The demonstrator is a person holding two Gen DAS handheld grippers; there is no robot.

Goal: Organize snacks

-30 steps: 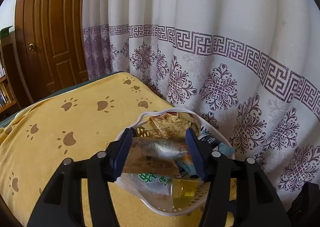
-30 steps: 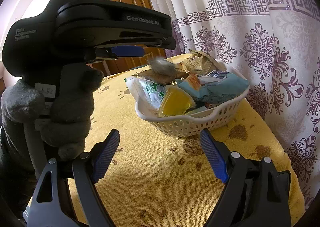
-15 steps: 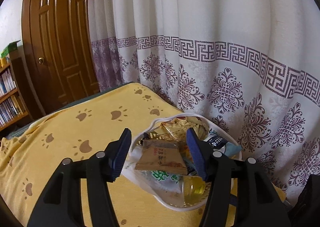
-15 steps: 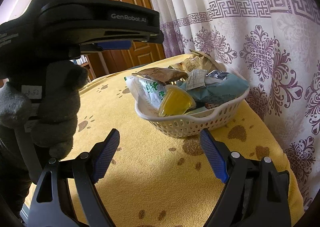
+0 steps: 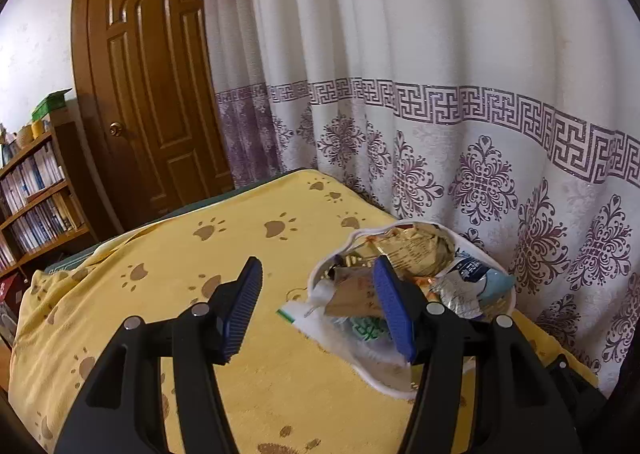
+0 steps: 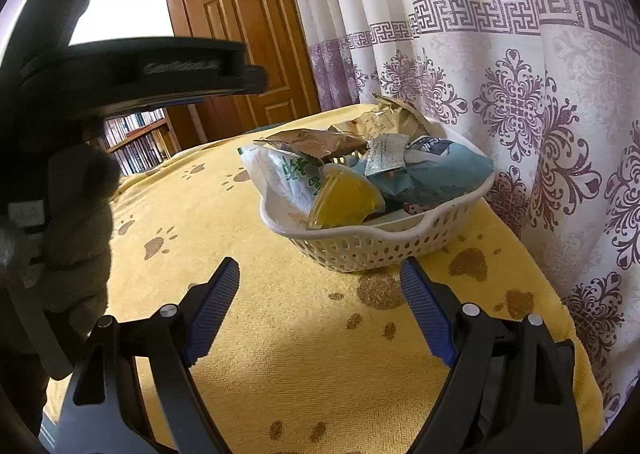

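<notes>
Grippers both stand agape and empty: left gripper (image 5: pixel 316 308) half-wide beside the white basket (image 5: pixel 394 388) of snacks; right gripper (image 6: pixel 320 308) wider, short of it, alone showing the gloved hand (image 6: pixel 76 238).

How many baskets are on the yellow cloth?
1: the white basket stands near the curtain, full of snack packets. Another may be out of view.

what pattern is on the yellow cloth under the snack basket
Brown paw prints on the yellow cloth; the right wrist view shows it best, around the white basket.
</notes>
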